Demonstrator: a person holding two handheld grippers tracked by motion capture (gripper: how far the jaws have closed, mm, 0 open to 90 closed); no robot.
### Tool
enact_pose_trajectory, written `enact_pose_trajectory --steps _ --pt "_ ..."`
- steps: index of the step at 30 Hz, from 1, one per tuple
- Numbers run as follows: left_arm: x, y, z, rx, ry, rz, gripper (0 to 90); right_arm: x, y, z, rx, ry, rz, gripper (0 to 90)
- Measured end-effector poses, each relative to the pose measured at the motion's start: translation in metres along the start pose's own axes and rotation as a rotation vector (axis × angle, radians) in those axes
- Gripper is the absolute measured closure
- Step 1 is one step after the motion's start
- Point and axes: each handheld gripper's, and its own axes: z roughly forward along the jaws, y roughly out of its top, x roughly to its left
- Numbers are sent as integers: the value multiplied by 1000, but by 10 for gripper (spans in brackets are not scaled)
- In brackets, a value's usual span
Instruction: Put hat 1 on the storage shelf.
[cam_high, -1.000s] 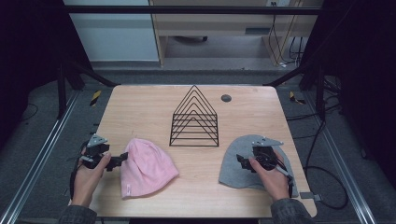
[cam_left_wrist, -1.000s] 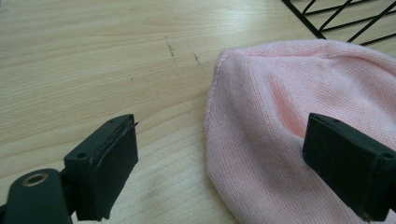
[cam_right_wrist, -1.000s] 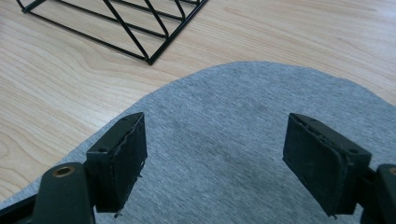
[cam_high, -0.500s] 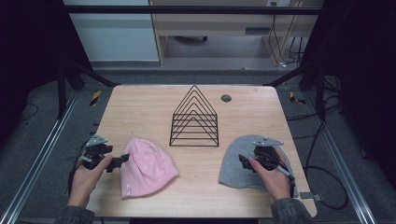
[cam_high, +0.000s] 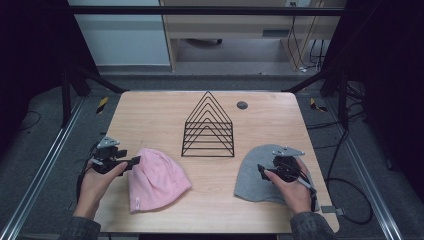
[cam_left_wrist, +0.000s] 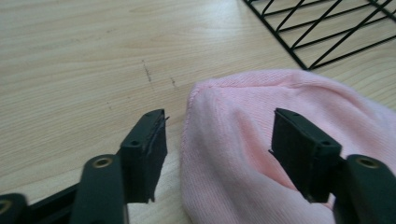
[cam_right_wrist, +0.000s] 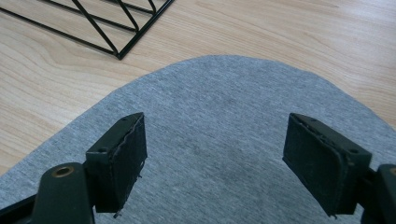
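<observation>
two soft, light beanies: left gripper (cam_left_wrist: 217, 156) wide open astride pink beanie (cam_high: 156, 177) edge; right gripper (cam_right_wrist: 212, 161) wide open, empty, over grey beanie (cam_right_wrist: 224, 140). pinch the knit edge.

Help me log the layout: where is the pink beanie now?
The pink beanie lies flat at the table's front left in the high view, beside the open left gripper, below-left of the wire rack.

table (cam_high: 150, 115): two beanies (cam_high: 157, 177), rack (cam_high: 208, 127)
</observation>
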Motion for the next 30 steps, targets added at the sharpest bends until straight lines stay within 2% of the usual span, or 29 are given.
enact_pose_trajectory --steps 3,8,10,11,14,15,17,19,20,22,25,30 --pt "2 -4 7 30 13 6 424 1 -1 -1 2 1 0 222" --pt "5 -7 11 51 -17 4 502 5 -2 -1 13 15 -23 222" --pt "3 -7 15 58 -24 9 528 5 -2 1 18 23 -19 222" --pt "0 -7 19 83 -27 29 535 4 -1 1 16 24 -17 222" --pt "-1 -8 20 99 -26 39 670 4 -1 0 16 22 -12 221" --pt "-1 -9 18 100 -26 39 670 4 -1 0 16 22 -12 221" --pt "1 -8 15 89 -39 33 779 5 -1 -1 14 20 -20 222" --pt "4 -8 10 72 -46 23 819 6 0 -2 11 20 -24 223" --pt "5 -7 2 40 -69 6 830 7 -1 -3 9 17 -29 223" --pt "5 -4 -7 13 -84 13 834 7 -1 -4 8 16 -29 223" --pt "3 0 -14 -15 -84 22 836 6 -1 -5 -1 17 -24 225" --pt "-8 9 -25 -70 -84 64 838 4 0 -5 -4 19 -27 228"
